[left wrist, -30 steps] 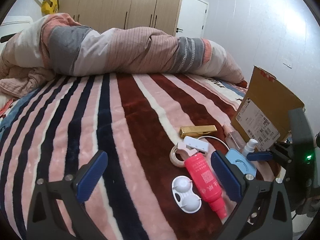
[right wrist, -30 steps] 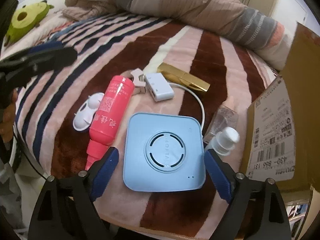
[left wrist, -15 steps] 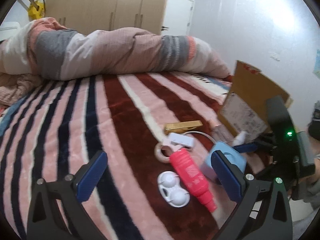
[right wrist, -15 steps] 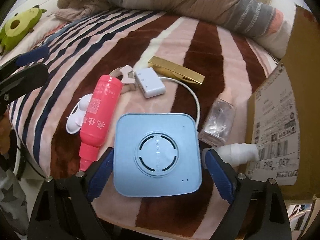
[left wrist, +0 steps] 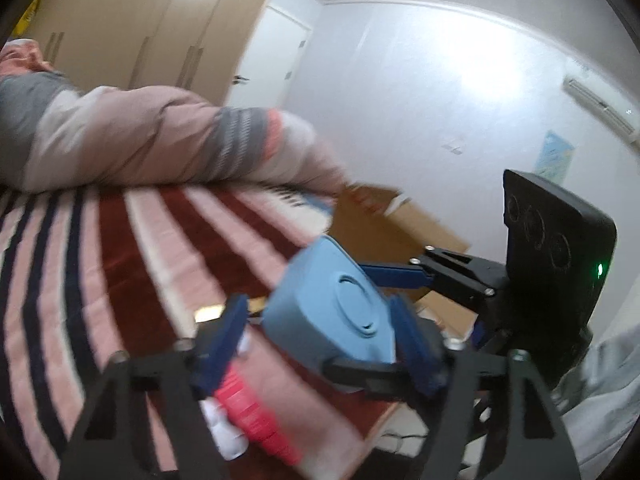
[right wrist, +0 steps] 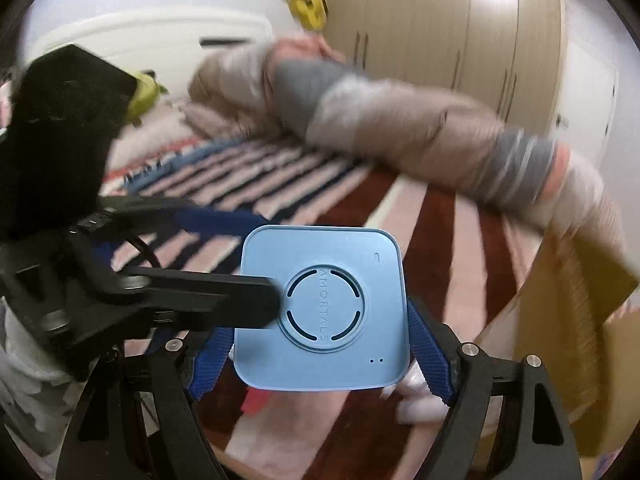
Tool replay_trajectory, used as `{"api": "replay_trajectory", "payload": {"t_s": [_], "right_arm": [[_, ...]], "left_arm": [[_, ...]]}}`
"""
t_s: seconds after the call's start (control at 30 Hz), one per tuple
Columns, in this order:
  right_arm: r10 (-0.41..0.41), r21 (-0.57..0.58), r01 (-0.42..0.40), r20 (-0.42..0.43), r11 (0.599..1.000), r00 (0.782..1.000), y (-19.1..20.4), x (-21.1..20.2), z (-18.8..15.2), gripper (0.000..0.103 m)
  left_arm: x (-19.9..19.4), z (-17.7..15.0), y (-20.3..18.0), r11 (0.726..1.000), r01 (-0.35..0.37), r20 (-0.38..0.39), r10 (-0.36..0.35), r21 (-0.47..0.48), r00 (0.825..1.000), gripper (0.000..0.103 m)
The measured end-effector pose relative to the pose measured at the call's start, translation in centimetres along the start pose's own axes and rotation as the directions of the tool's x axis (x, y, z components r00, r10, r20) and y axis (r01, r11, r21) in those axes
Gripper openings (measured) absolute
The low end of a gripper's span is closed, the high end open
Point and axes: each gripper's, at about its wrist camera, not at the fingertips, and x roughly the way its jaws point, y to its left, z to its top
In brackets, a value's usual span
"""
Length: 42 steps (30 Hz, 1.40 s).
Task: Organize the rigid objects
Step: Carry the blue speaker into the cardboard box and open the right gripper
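**Blue box held aloft between 2 grippers**

The blue box (right wrist: 322, 308) is gripped by the right gripper (right wrist: 320, 360), whose jaws are closed narrowly on its 2 lower side edges. It is held above the bed (right wrist: 436, 224), tilted, with the round vented face and the lettering turned toward the right wrist camera. In the left wrist view the same box (left wrist: 334, 308) is seen lifted clear of the striped blanket (left wrist: 132, 248), with the right gripper's body (left wrist: 556, 264) behind it and a green light lit on that body.

The left gripper (left wrist: 320, 344) is placed around the box: 1 blue pad sits to the left of it and 1 against its right edge. In the right wrist view, 1 black finger (right wrist: 208, 296) of the left gripper is laid across the box's face, reaching the round vent. Whether the left jaws actually clamp the box cannot be told, as both views are blurred.

A pink bottle (left wrist: 256, 416) and a white item (left wrist: 224, 432) are seen lying on the blanket below the left jaws. A cardboard box (right wrist: 568, 320) stands at the bed's right side, and a rolled quilt (left wrist: 152, 140) lies across the far end.
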Motion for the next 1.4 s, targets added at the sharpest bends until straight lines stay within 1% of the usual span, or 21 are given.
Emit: {"api": "replay_trajectory", "payload": {"t_s": [0.03, 0.07, 0.1, 0.13, 0.17, 0.23, 0.33, 0.43, 0.53, 0.63, 0.73, 0.77, 0.83, 0.9, 0.97, 1.03, 1.07, 1.1, 1.2, 1.3, 1.4], "right_arm": [[-0.013, -0.017, 0.013, 0.034, 1.0, 0.999, -0.2, -0.9, 0.3, 0.079], [-0.023, -0.026, 0.025, 0.064, 0.999, 0.998, -0.3, -1.9, 0.7, 0.079], [-0.034, -0.028, 0.036, 0.087, 0.999, 0.996, -0.6, -2.6, 0.9, 0.079], [-0.049, -0.025, 0.052, 0.116, 0.998, 0.992, -1.3, -3.6, 1.1, 0.079], [-0.06, -0.019, 0.063, 0.135, 0.998, 0.989, -1.8, -4.3, 1.1, 0.079], [-0.08, 0.002, 0.081, 0.168, 0.997, 0.982, -3.3, -5.8, 0.9, 0.079], [-0.122, 0.038, 0.117, 0.212, 0.992, 0.97, -5.5, -8.1, 0.2, 0.079], [-0.172, 0.087, 0.155, 0.234, 0.984, 0.957, -8.4, -9.7, -0.8, 0.079], [-0.205, 0.155, 0.173, 0.219, 0.973, 0.954, -11.7, -10.6, -1.9, 0.079], [-0.218, 0.211, 0.179, 0.178, 0.961, 0.96, -14.6, -10.6, -3.3, 0.079], [-0.204, 0.256, 0.17, 0.114, 0.952, 0.972, -17.0, -9.5, -4.4, 0.079], [-0.197, 0.267, 0.166, 0.093, 0.949, 0.976, -17.6, -9.0, -4.8, 0.079], [-0.169, 0.3, 0.15, 0.036, 0.942, 0.985, -19.1, -8.1, -5.4, 0.079], [-0.146, 0.321, 0.138, 0.003, 0.937, 0.989, -19.8, -7.6, -6.1, 0.079], [-0.124, 0.338, 0.124, -0.024, 0.933, 0.992, -20.3, -6.9, -6.4, 0.079], [-0.134, 0.342, 0.144, -0.052, 0.929, 0.99, -20.4, -6.5, -6.6, 0.079], [-0.144, 0.338, 0.157, -0.062, 0.928, 0.988, -20.3, -6.4, -6.6, 0.079], [-0.155, 0.334, 0.169, -0.068, 0.927, 0.986, -20.3, -6.2, -6.5, 0.079], [-0.155, 0.332, 0.167, -0.063, 0.928, 0.986, -19.8, -6.6, -6.3, 0.08], [-0.151, 0.326, 0.161, -0.056, 0.931, 0.987, -19.4, -6.7, -5.7, 0.08], [-0.126, 0.304, 0.127, -0.022, 0.944, 0.992, -18.0, -7.2, -4.7, 0.08]], "left_arm": [[0.2, 0.9, -0.7, 1.0, 0.017, 0.005, -0.017, 0.008, 1.0, 0.06], [0.5, 1.6, -1.3, 1.0, 0.017, 0.01, -0.017, 0.021, 1.0, 0.055], [0.9, 2.5, -2.2, 0.999, 0.006, 0.013, -0.007, 0.041, 1.0, 0.048], [1.4, 3.2, -2.8, 0.999, 0.001, 0.01, -0.002, 0.051, 1.0, 0.046], [2.0, 4.1, -3.7, 0.998, 0.02, 0.009, -0.021, 0.058, 1.0, 0.045], [2.9, 5.3, -5.1, 0.996, 0.036, 0.011, -0.037, 0.078, 0.999, 0.043], [5.1, 7.3, -8.0, 0.989, 0.056, 0.002, -0.057, 0.133, 0.998, 0.041], [7.7, 8.7, -10.7, 0.981, 0.07, -0.021, -0.067, 0.179, 0.998, 0.041], [11.2, 9.4, -12.4, 0.974, 0.087, -0.073, -0.073, 0.209, 0.995, 0.04], [14.4, 9.5, -13.5, 0.971, 0.103, -0.133, -0.075, 0.218, 0.988, 0.04], [17.3, 9.1, -13.9, 0.968, 0.086, -0.191, -0.041, 0.236, 0.981, 0.04], [18.4, 8.9, -13.9, 0.967, 0.076, -0.219, -0.022, 0.242, 0.976, 0.04], [19.4, 8.4, -13.7, 0.969, 0.067, -0.253, -0.005, 0.237, 0.967, 0.04], [20.2, 8.1, -13.5, 0.972, 0.063, -0.281, 0.004, 0.228, 0.96, 0.04], [20.5, 7.9, -13.2, 0.973, 0.05, -0.291, 0.018, 0.225, 0.957, 0.042], [20.3, 7.8, -13.1, 0.97, 0.037, -0.275, 0.031, 0.24, 0.961, 0.053], [20.0, 7.8, -13.1, 0.969, 0.024, -0.257, 0.041, 0.247, 0.966, 0.069], [19.7, 7.9, -13.0, 0.968, 0.01, -0.241, 0.053, 0.25, 0.969, 0.076], [18.0, 8.7, -12.4, 0.969, -0.018, -0.195, 0.067, 0.245, 0.978, 0.077], [14.9, 9.7, -11.4, 0.971, -0.077, -0.128, 0.108, 0.226, 0.986, 0.079], [11.5, 9.9, -9.9, 0.963, -0.159, -0.076, 0.179, 0.217, 0.981, 0.079]]}}
